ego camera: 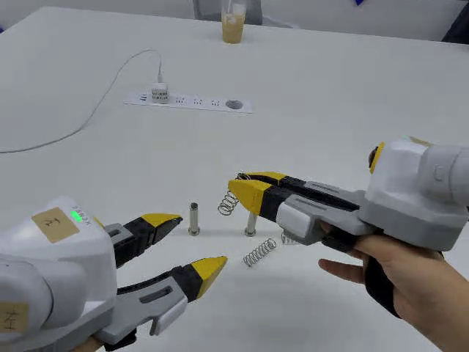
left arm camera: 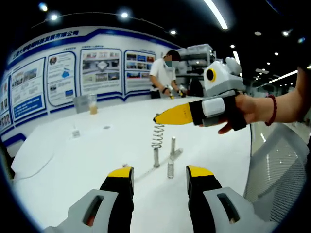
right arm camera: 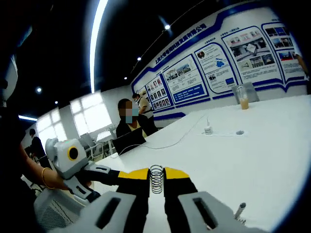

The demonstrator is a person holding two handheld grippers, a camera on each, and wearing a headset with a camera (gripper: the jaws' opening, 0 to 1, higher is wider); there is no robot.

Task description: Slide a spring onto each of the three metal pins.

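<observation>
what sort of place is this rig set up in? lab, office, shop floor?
Probably a lab or training hall, office-like rather than shop floor: a big white table with a power strip, printed display boards along the wall, and another person standing beyond the table.

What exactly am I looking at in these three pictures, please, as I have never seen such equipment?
There is no robot here: a person holds a two-jaw gripper in each hand. One picture comes from a headset camera looking down at the white table. The other two come from cameras riding on the grippers, looking along their jaws. The left gripper is open and holds nothing. The right gripper is shut on a spring, close to two upright metal pins. A loose spring lies on the table. Farther back are a power strip and a cup.
</observation>
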